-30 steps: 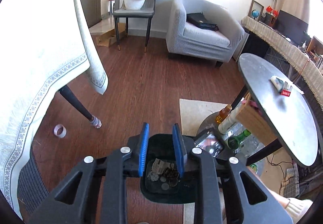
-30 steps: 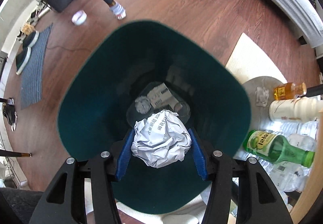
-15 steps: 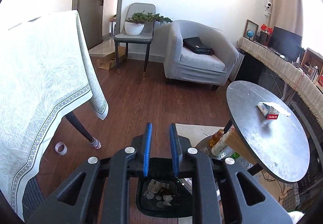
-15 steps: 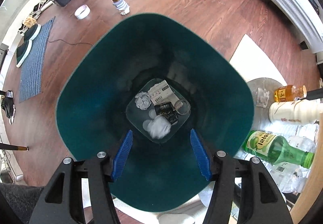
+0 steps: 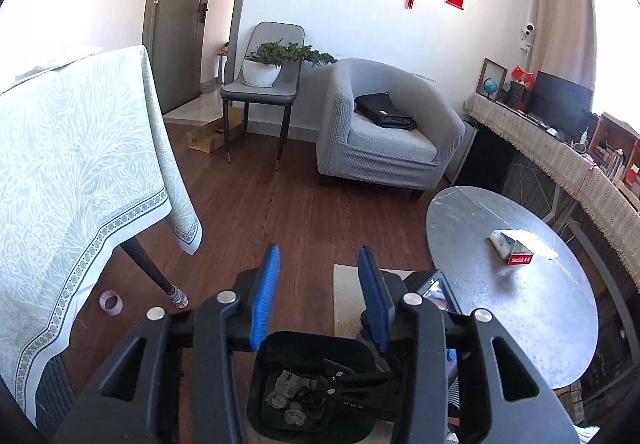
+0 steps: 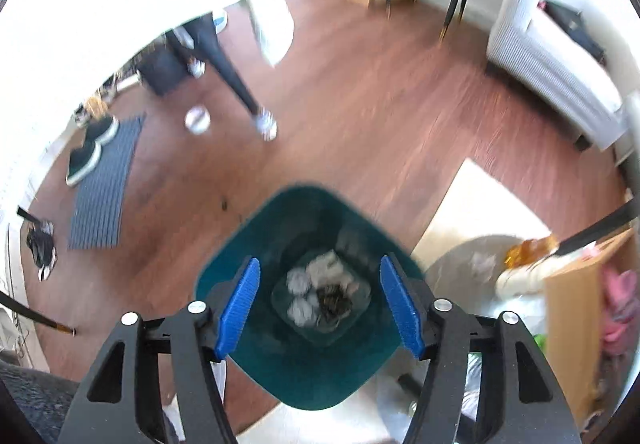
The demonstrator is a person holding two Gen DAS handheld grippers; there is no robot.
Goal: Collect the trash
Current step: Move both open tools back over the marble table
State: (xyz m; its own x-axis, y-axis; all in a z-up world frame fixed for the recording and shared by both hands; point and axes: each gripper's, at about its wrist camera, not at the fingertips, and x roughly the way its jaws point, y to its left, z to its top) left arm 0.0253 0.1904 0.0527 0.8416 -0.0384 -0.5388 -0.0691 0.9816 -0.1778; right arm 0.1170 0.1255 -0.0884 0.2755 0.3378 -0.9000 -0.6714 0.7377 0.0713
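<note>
My right gripper (image 6: pixel 318 306), blue pads wide and still opening with nothing between them, hangs above the dark green square plastic bin (image 6: pixel 240 284) at lower centre of the right wrist view. The crumpled white paper ball it carried a second ago is gone from its pads and now lies among the crumpled white papers and dark scraps (image 6: pixel 320 294) on the bin's floor; since then the bin has shrunk in that view as the gripper pulled away upward. My left gripper (image 5: pixel 318 294), narrow a moment back, is opening at middling width, also empty, with the same bin low in its frame. Outward, a clear tape roll (image 5: pixel 110 302) sits on the brown wood floor at lower left beside a dark table leg (image 5: pixel 148 268), and a small red-and-white carton (image 5: pixel 514 248) rests on the round grey worktop (image 5: pixel 540 304) at right. One piece looks binned; I judge those two the likely next pickups.
</note>
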